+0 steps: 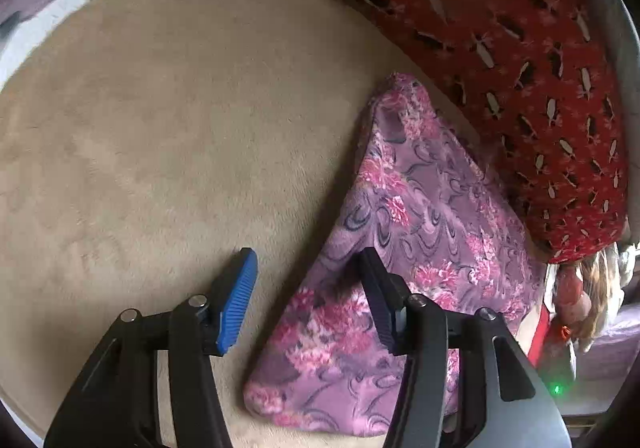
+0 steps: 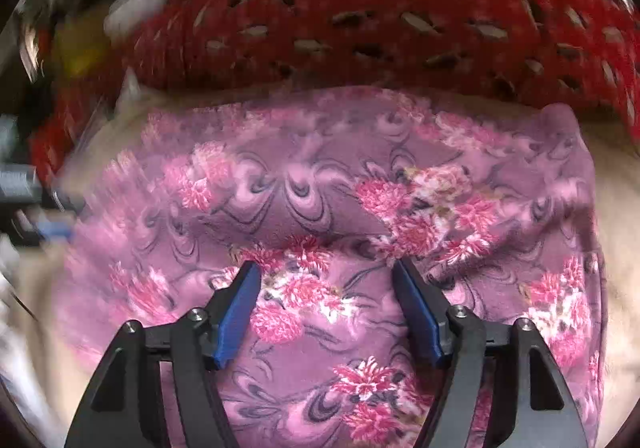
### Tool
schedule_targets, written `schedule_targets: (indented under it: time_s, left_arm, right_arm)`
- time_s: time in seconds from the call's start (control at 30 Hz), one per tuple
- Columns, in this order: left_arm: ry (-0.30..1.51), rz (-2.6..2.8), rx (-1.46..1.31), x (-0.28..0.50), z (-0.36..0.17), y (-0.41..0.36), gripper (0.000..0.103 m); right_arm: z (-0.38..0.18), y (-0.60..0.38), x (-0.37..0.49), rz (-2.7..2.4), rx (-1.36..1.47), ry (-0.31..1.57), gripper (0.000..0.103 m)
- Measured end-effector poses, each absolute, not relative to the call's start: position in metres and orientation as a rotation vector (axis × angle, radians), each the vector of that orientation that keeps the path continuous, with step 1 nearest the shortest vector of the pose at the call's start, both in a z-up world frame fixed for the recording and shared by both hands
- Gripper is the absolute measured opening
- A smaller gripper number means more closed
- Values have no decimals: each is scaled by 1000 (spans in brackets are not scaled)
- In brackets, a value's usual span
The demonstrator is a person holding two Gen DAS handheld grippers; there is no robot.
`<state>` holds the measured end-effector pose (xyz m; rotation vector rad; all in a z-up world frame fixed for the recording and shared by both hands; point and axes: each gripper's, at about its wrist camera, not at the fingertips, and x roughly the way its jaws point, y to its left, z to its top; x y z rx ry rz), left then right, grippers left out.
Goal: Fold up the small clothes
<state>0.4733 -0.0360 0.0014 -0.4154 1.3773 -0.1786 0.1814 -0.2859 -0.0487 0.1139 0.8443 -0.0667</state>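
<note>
A small purple garment with pink flowers (image 1: 416,232) lies folded on a beige blanket (image 1: 168,135). My left gripper (image 1: 308,264) hovers open over the garment's left edge; one blue pad (image 1: 236,304) is above the blanket, the other finger above the cloth. In the right wrist view the same purple garment (image 2: 320,187) fills the middle of the frame. My right gripper (image 2: 326,276) stands open just above it, with nothing pinched between its pads.
A red fabric with pale and dark leaf marks (image 1: 520,59) lies along the far side of the garment, and shows as the red fabric (image 2: 400,3) in the right view. Cluttered items (image 1: 576,300) sit at the right edge.
</note>
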Motion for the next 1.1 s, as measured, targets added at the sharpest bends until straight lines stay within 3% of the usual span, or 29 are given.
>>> schedule_targets:
  time_s: [0.1, 0.17, 0.33, 0.4, 0.43, 0.47, 0.63, 1.1]
  left_arm:
    - [1384, -221, -421, 476, -2, -41, 69]
    - [1377, -261, -408, 473, -3, -50, 85]
    - [1407, -285, -262, 463, -7, -86, 85]
    - [1418, -294, -249, 459, -3, -94, 72]
    - [1430, -306, -253, 458, -1, -96, 42]
    - [1453, -341, -281, 457, 0, -96, 24]
    - [1406, -357, -359, 448, 26, -93, 17]
    - [1337, -408, -382, 411, 77, -176, 16]
  right_arm:
    - [-39, -286, 180, -82, 135, 859, 68]
    - [-24, -295, 172, -80, 205, 800, 69]
    - [-46, -304, 180, -124, 163, 858, 74]
    - [-46, -302, 178, -124, 154, 843, 74]
    - [-46, -302, 178, -124, 159, 845, 75]
    - [-46, -302, 178, -121, 168, 848, 75]
    - [-42, -305, 178, -107, 184, 872, 74]
    - [-18, -366, 124, -166, 292, 815, 74]
